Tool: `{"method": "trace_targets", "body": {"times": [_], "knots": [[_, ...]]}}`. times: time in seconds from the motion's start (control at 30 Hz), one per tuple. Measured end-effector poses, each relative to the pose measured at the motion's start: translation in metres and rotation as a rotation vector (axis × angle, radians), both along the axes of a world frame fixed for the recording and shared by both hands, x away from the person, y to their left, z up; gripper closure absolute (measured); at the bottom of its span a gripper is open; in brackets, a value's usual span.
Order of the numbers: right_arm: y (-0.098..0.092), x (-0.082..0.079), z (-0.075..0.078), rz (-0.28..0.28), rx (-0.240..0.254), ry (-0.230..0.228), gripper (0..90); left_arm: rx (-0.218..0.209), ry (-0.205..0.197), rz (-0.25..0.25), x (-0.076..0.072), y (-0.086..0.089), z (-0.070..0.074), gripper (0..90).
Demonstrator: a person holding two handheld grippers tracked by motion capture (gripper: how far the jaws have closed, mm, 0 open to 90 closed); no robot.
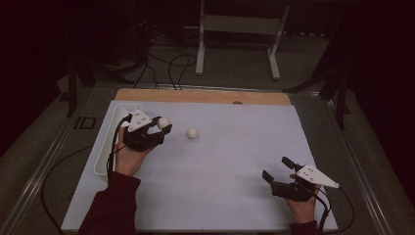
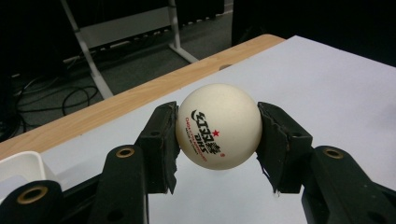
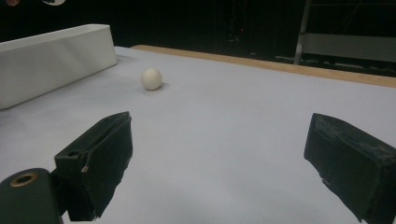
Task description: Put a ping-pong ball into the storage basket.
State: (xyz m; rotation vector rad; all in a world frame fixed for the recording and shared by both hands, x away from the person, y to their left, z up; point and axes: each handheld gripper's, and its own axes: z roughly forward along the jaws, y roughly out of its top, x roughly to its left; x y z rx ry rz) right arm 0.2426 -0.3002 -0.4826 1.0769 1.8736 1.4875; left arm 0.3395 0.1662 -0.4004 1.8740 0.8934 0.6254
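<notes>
When you look down from the high view, the left gripper [image 1: 164, 126] is squeezing a white ball [image 1: 163, 122] between its two black jaws. It holds the ball up over the far left part of the worktop [image 1: 220, 186], which has a pale sheet on it. A long white tray [image 1: 108, 142] lies just beside that hand, along the left edge. A second white ball [image 1: 193, 133] rests on the sheet, near the held ball and a little to its right. The right gripper [image 1: 278, 169] sits well apart, down at the near right corner. Its jaws are spread wide and nothing is between them. A sleeve [image 1: 113, 205] in dark red comes in from the bottom left.

From the left gripper view, the held ball [image 2: 217, 126] is in the middle, and both pads [image 2: 161, 140] press on its sides. The ball has black writing and a small red star on it. Behind it is the wooden edge [image 2: 140, 100] of the worktop, and a corner of the tray [image 2: 21, 168] shows at the left.

From the right gripper view, the two jaws stand far apart with bare sheet between them. The second ball [image 3: 152, 78] rests farther off on the sheet, near the tray's wall [image 3: 56, 60] but not touching it.
</notes>
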Motion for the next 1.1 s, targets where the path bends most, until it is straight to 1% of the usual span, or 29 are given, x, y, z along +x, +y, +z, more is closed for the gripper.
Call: {"method": "trace_targets", "body": {"times": [0.37, 1.1], "knots": [[0.000, 0.000, 0.000, 0.000, -0.001, 0.001, 7.7, 0.003, -0.005, 0.021, -0.001, 0.006, 0.000, 50.8], [0.000, 0.000, 0.000, 0.000, 0.001, 0.002, 7.7, 0.002, -0.006, 0.070, -0.005, 0.027, -0.001, 50.8]]}}
